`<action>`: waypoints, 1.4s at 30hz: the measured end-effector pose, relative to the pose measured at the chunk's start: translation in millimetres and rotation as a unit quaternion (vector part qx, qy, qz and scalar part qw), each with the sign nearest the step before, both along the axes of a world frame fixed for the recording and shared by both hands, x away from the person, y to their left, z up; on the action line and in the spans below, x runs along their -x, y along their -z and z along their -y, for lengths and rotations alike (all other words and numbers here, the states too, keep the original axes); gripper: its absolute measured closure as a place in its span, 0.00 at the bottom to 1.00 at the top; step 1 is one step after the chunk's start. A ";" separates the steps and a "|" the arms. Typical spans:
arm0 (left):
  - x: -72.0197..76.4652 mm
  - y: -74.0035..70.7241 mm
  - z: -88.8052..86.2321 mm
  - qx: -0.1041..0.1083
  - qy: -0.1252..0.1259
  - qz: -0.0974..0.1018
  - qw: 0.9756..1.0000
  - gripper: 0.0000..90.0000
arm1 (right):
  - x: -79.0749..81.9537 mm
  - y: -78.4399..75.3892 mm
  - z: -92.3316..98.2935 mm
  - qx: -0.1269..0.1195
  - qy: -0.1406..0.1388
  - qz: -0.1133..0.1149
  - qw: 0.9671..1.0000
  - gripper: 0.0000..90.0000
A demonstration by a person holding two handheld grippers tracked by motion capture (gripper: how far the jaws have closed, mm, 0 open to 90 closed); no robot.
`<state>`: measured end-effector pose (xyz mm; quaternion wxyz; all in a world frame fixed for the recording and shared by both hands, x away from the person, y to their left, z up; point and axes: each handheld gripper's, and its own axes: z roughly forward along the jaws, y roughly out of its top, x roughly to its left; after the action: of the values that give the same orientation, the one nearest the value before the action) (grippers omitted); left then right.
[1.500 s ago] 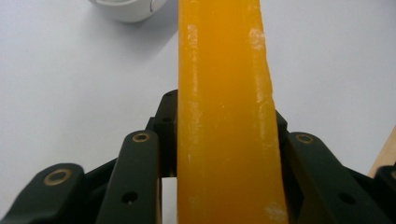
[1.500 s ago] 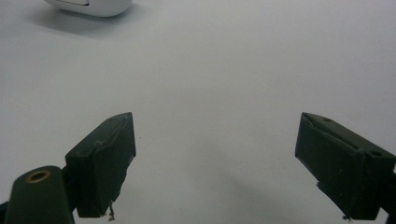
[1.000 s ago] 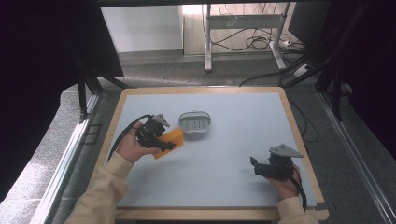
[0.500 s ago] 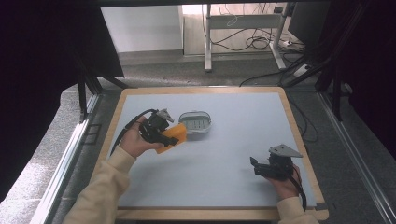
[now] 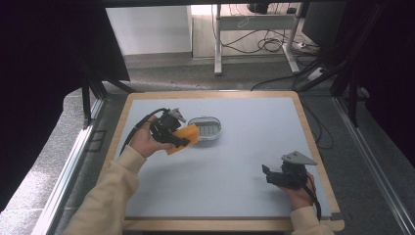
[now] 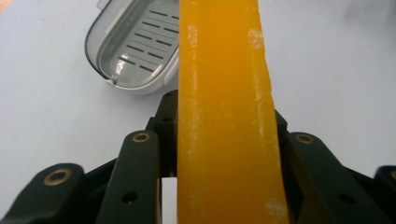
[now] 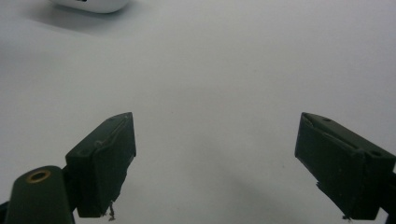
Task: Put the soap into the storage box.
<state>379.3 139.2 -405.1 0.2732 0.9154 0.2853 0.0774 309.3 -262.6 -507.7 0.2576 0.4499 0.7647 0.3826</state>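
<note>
worktop: pale grey, wood rim, dark room | orange bar clamped in left claw, now nearer grey slotted dish, lifted slightly | right claw gaping, empty, unmoved

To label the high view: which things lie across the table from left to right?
Left claw gripping an orange soap bar → oval grey slotted plastic soap dish → open right claw.
</note>
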 end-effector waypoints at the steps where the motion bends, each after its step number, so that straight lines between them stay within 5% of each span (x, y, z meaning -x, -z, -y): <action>1: -1.1 0.4 0.3 0.001 0.000 0.001 1.000 0.69 | -0.1 0.0 0.1 0.000 0.000 0.000 1.000 0.14; 20: -36.5 8.7 5.5 0.000 0.019 0.001 1.000 0.69 | 0.1 -0.5 -0.2 0.008 0.001 0.009 1.000 0.15; 26: -42.6 8.7 8.1 0.012 0.019 -0.004 1.000 0.69 | -0.3 -0.2 0.9 0.006 0.002 0.005 1.000 0.15; 42: -54.9 7.3 17.7 -0.001 0.034 0.002 0.999 0.69 | -1.0 1.2 0.8 0.010 0.000 0.001 1.000 0.15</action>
<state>434.2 121.4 -412.5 0.2752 0.9247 0.2535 0.0700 310.3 -263.4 -508.8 0.2625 0.4470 0.7682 0.3757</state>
